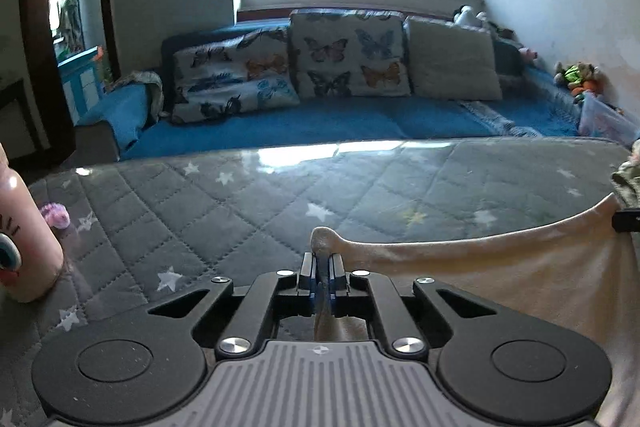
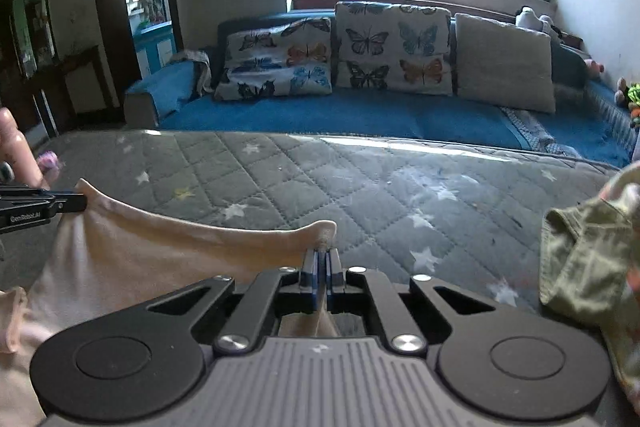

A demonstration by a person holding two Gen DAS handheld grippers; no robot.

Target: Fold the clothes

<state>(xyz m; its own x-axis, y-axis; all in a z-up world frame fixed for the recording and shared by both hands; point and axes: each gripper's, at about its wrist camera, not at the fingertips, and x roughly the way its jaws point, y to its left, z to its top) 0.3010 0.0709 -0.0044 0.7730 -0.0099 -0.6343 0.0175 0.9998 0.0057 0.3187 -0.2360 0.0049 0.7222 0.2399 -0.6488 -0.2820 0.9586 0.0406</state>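
A pale pink garment [image 1: 500,275] hangs stretched between my two grippers above the grey quilted table cover [image 1: 240,203]. My left gripper [image 1: 322,259] is shut on one top corner of it, with a nub of cloth poking past the fingertips. My right gripper [image 2: 322,257] is shut on the other top corner. The garment [image 2: 160,251] sags between them and its lower part drops out of sight below both cameras. The left gripper's tip shows at the left edge of the right wrist view [image 2: 60,205].
An olive green garment [image 2: 584,259] lies crumpled at the right of the table. A pink bottle [image 1: 24,239] and a small purple item [image 1: 56,214] stand at the left. A blue sofa [image 1: 320,123] with butterfly cushions [image 1: 348,55] sits behind the table.
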